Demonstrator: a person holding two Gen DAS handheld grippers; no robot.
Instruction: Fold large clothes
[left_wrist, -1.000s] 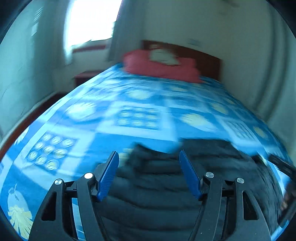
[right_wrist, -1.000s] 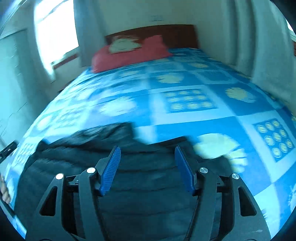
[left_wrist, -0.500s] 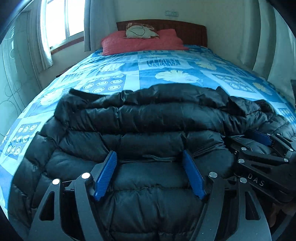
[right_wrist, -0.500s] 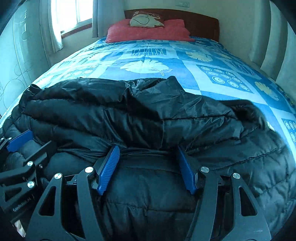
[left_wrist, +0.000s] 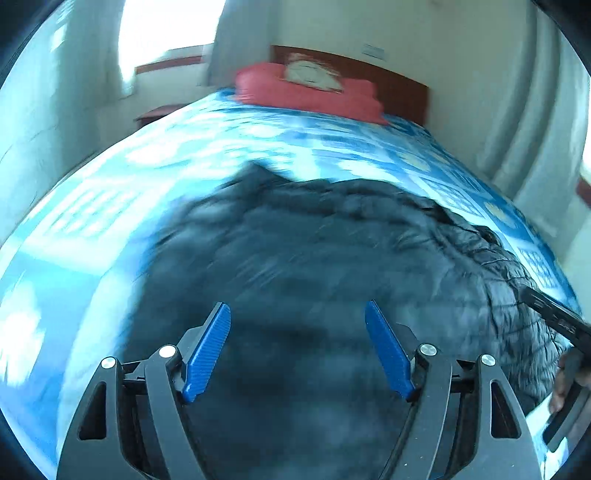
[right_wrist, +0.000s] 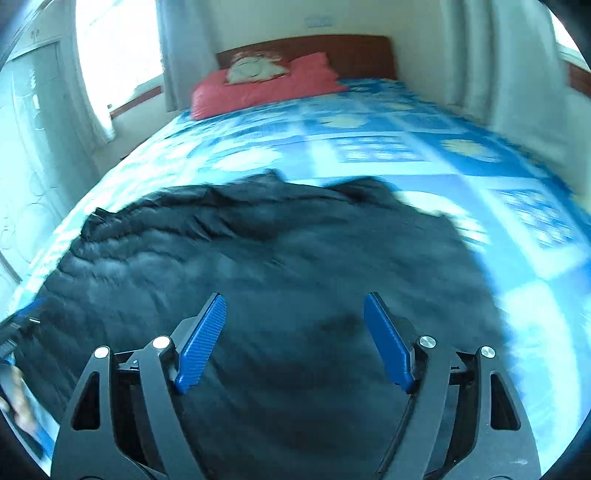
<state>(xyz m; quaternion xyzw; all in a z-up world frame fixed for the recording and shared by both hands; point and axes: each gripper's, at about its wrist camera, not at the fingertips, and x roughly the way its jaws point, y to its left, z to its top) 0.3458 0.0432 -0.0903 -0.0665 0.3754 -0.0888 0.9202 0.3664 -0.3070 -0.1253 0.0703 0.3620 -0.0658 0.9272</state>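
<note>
Now our left gripper (left_wrist: 297, 325) and right gripper (right_wrist: 294, 319) hover above the black puffer jacket (right_wrist: 258, 258). Both jaws are opening, gripping nothing. It lies on the blue bedspread (right_wrist: 369, 147).

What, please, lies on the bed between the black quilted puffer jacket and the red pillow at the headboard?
Only bare blue patterned bedspread lies between the black quilted puffer jacket and the red pillow; the right wrist view shows it best.

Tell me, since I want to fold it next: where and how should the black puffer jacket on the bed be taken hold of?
Probably at the black puffer jacket's near hem, one corner per gripper, coming in low from the foot of the bed. It lies spread flat and wide with that edge closest; its far edge is bunched. Both sets of jaws are opening, empty, above it.
</note>
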